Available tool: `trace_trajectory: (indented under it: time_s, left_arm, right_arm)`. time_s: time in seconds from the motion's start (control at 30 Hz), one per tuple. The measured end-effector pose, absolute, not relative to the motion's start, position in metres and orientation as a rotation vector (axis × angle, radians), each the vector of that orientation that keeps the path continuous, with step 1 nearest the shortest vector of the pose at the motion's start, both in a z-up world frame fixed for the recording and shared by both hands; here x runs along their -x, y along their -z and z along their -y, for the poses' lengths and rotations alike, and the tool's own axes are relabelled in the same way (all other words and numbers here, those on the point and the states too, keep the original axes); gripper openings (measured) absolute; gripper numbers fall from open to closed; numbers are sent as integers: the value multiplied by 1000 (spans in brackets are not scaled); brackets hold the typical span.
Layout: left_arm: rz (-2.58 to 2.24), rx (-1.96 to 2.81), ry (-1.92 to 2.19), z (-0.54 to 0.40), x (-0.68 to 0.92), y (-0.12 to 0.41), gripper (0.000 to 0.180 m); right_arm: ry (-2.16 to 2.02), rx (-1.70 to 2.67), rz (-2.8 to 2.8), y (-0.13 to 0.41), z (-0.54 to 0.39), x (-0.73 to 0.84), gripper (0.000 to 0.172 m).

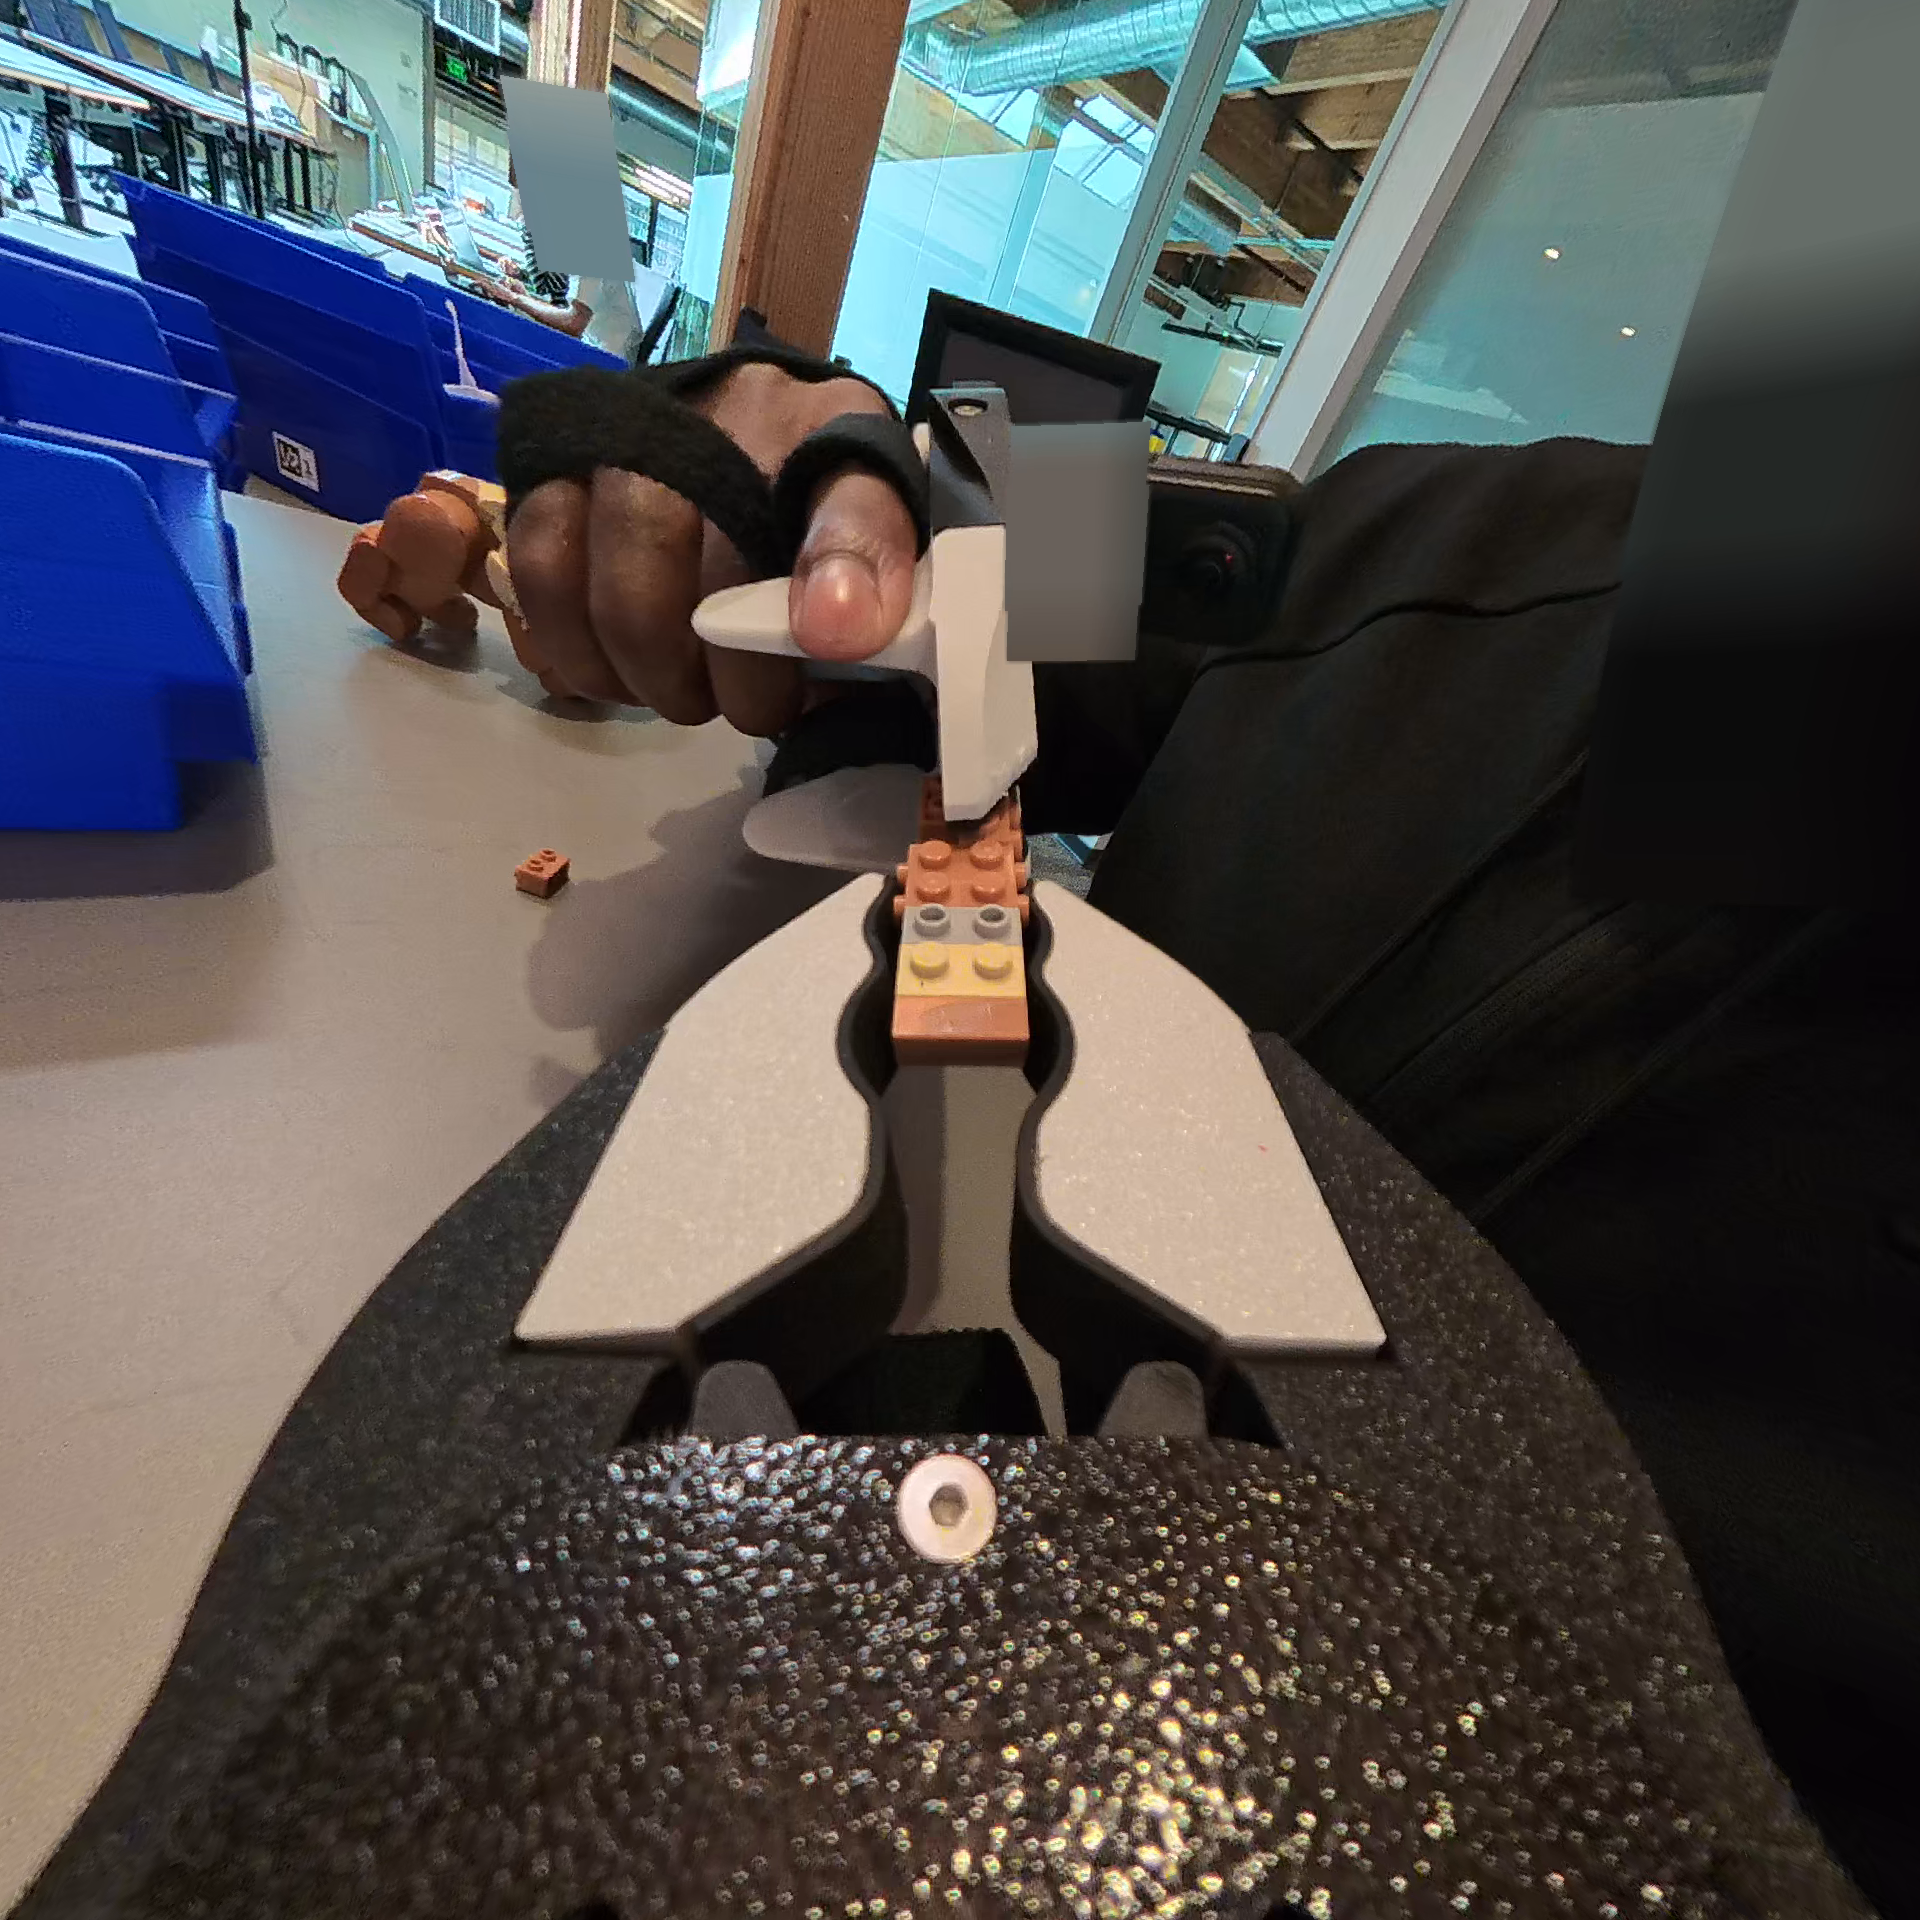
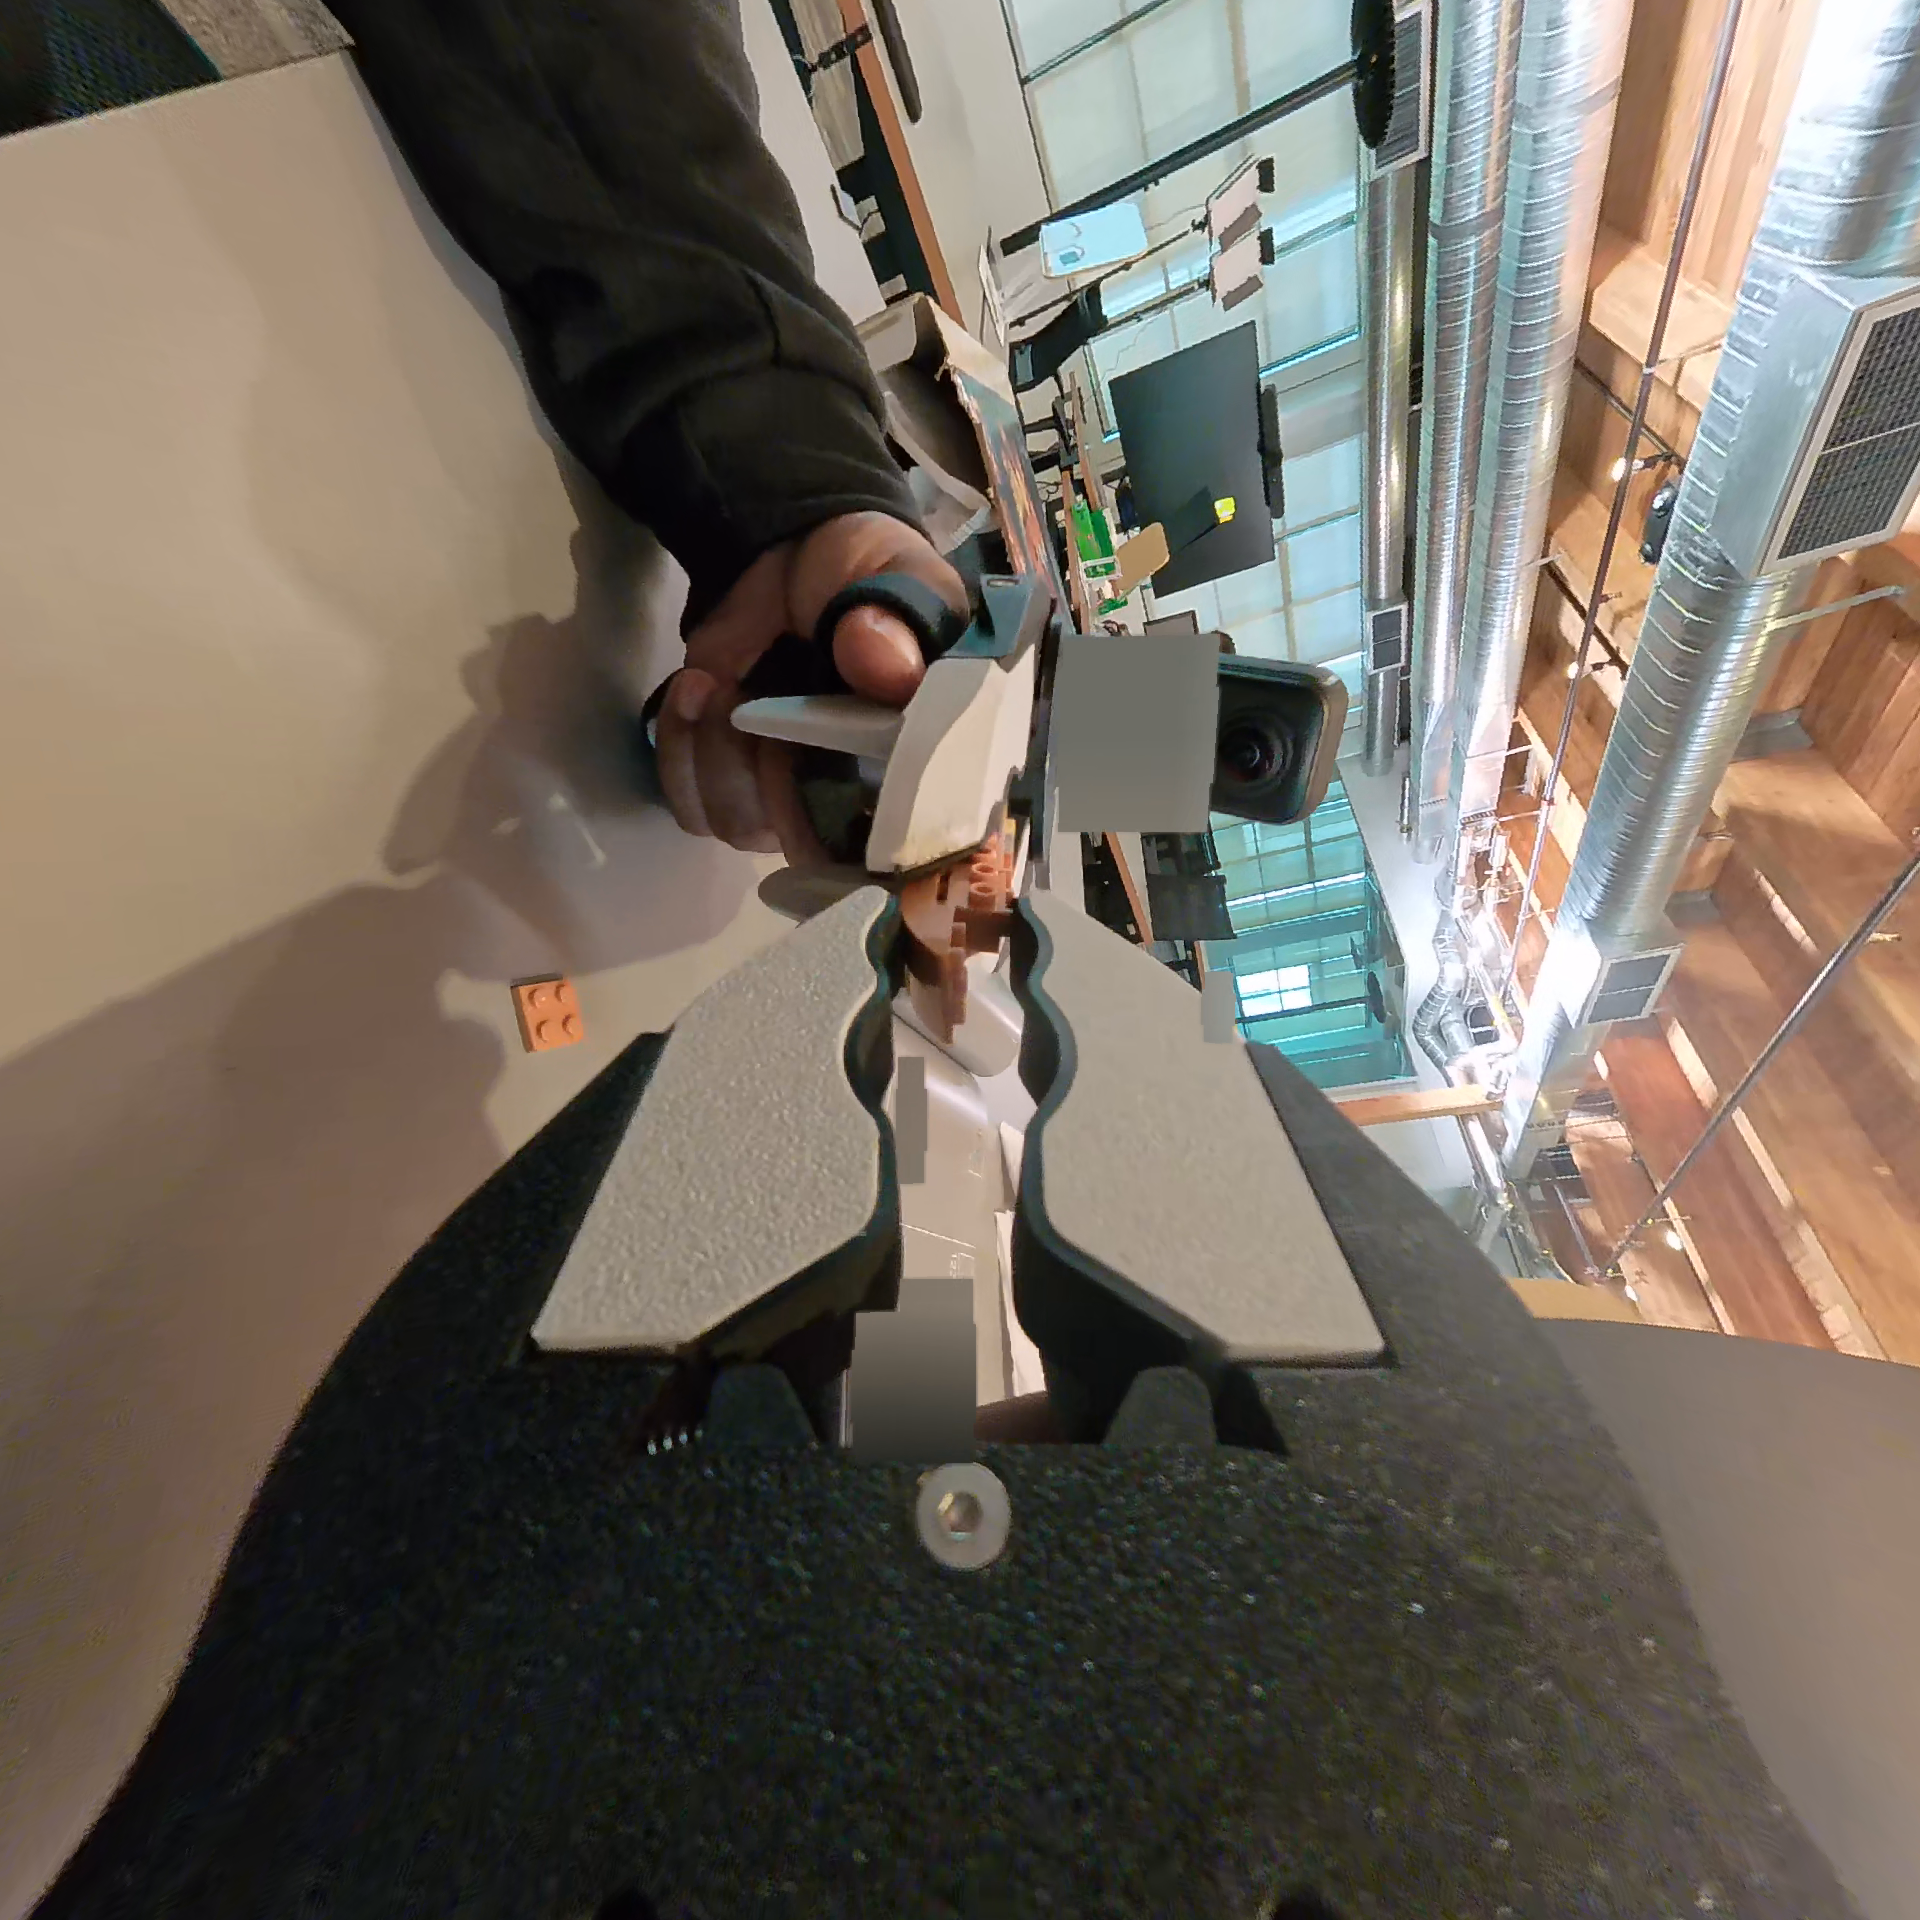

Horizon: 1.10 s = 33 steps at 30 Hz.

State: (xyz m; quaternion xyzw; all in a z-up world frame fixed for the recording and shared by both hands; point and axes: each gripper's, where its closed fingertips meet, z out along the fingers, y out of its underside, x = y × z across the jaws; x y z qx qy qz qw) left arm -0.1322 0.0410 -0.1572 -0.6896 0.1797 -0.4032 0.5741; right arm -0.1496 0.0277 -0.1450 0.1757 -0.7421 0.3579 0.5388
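In the left wrist view my left gripper (image 1: 961, 935) is shut on the near end of a brick assembly (image 1: 964, 977) of brown, grey and yellow studded bricks, held above the grey table (image 1: 312, 1039). The right gripper (image 1: 977, 805), in a person's hand (image 1: 644, 582), clamps the far brown end from above and below with its white fingers (image 1: 982, 717). In the right wrist view my right gripper (image 2: 951, 925) is shut on the brown end of the same assembly (image 2: 951, 935). The left gripper's white finger (image 2: 940, 769) grips the other end just beyond.
A small loose brown brick (image 1: 542, 871) lies on the table; it also shows in the right wrist view (image 2: 548, 1013). A brown brick figure (image 1: 416, 561) stands behind the hand. Blue bins (image 1: 114, 644) line the left side. A black jacket (image 1: 1403, 831) is on the right. The tips of both grippers are at nearly the same place.
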Motion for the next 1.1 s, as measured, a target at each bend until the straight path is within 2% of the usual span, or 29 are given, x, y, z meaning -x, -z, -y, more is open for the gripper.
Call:
trace_trajectory:
  time_s: [1.1]
  left_arm:
    - [-421,1669,930,-39,133,158,19]
  right_arm:
    - [-787,-428,1708,145,-24,154,20]
